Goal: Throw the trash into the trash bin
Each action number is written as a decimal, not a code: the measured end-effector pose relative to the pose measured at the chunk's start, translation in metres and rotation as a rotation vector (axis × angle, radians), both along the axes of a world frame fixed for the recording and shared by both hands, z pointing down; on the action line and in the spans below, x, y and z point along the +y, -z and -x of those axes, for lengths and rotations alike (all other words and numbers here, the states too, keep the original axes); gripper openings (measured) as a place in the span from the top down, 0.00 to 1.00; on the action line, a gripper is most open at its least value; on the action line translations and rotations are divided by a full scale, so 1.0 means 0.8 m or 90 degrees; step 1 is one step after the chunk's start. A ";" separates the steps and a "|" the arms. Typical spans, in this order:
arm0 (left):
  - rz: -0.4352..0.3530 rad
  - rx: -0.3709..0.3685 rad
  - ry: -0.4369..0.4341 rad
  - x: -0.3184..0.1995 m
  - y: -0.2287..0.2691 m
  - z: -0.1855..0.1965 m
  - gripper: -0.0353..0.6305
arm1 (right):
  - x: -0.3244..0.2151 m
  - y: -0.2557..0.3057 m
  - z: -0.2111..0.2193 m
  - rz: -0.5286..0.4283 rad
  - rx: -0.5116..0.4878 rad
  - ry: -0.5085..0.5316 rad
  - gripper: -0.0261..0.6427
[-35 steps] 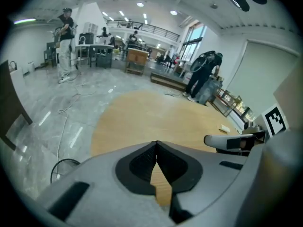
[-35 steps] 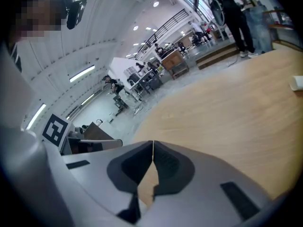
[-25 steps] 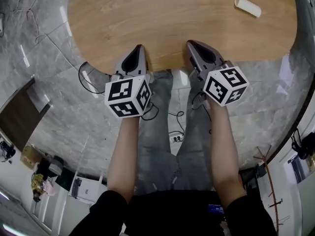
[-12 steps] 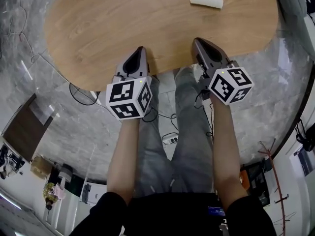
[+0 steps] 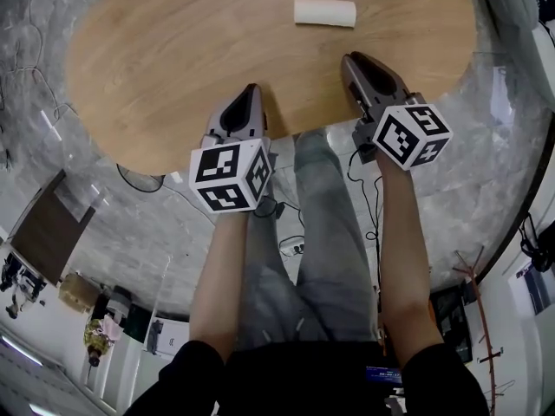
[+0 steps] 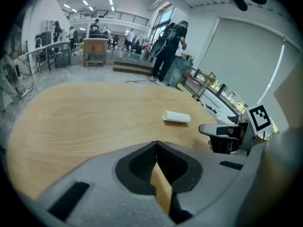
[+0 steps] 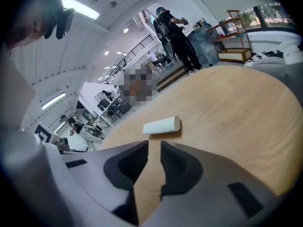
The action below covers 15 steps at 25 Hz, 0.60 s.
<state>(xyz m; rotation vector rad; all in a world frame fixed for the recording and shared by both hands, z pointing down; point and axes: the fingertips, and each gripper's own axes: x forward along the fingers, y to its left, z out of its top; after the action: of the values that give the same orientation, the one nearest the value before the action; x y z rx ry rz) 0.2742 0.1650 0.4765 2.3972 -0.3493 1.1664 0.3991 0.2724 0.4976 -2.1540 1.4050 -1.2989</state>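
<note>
Our left gripper is closed and empty. On our right gripper the jaws have just been opening, with nothing between them. The trash, a white roll, lies on the table beyond the right gripper. Nudged by a jaw, it could roll away.

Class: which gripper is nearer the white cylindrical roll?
Right. The right gripper, its empty jaws just opening, sits just short of the white cylindrical roll; the left gripper is farther back, leftward.
</note>
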 end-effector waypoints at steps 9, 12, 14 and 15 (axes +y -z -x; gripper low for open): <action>-0.012 -0.005 0.028 -0.004 -0.001 -0.025 0.94 | -0.011 -0.014 -0.057 -0.008 -0.007 0.035 0.71; -0.011 -0.008 0.042 -0.007 -0.004 -0.025 0.94 | -0.021 -0.018 -0.072 -0.012 -0.011 0.046 0.71; -0.008 -0.009 0.049 -0.009 -0.007 -0.025 0.94 | -0.034 -0.020 -0.075 -0.019 -0.015 0.060 0.71; -0.007 -0.009 0.051 -0.009 -0.008 -0.024 0.94 | -0.040 -0.020 -0.075 -0.024 -0.018 0.065 0.71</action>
<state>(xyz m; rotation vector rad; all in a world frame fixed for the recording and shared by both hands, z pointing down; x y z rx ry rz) 0.2935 0.1574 0.4827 2.3624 -0.4539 1.1484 0.4595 0.2406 0.5133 -2.0557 1.5351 -1.3209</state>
